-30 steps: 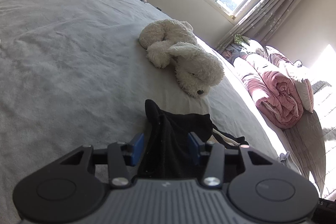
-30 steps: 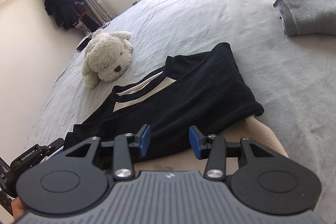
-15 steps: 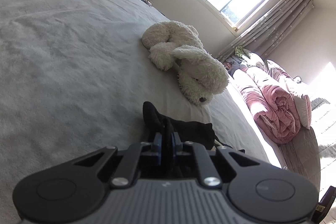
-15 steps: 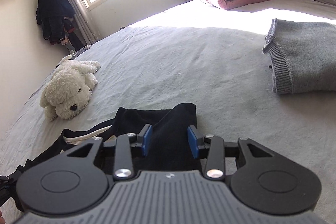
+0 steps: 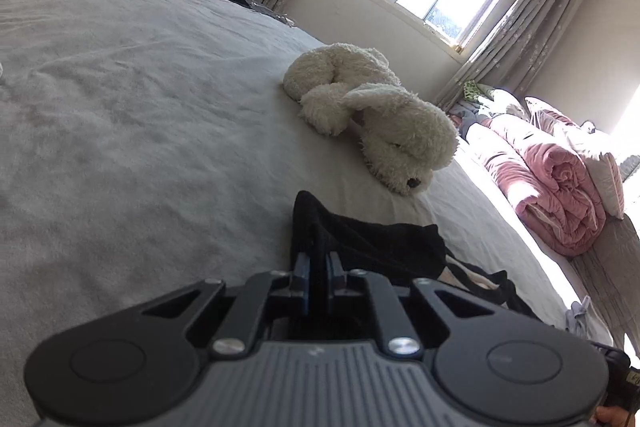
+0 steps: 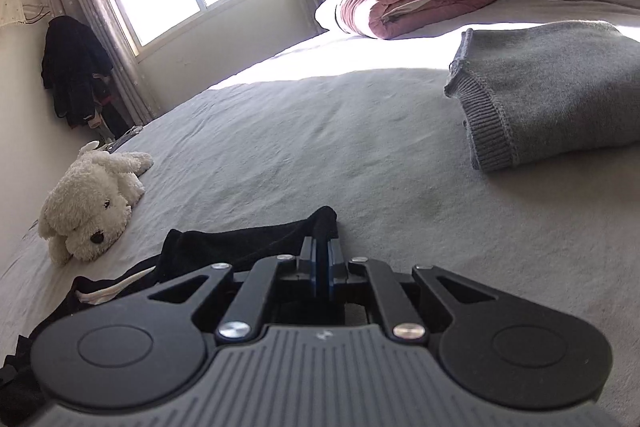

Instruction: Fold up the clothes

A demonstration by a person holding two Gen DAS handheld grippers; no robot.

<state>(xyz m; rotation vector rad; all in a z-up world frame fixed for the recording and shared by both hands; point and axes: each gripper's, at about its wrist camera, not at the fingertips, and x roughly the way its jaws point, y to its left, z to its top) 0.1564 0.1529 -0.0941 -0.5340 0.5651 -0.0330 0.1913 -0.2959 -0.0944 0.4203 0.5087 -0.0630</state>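
Now clamped where half a second ago open: right claw (image 6: pixel 320 267) and left claw (image 5: pixel 318 277) each pinching black garment (image 6: pixel 240 243) stretched crosswise between them on bed (image 6: pixel 360 155)

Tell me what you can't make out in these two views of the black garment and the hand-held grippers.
- Left wrist view: most of the black garment is hidden behind the left hand-held gripper, so its shape is unclear.
- Right wrist view: the right hand-held gripper covers the garment's near part.
- Right wrist view: the grey sweater is cut off by the right edge.
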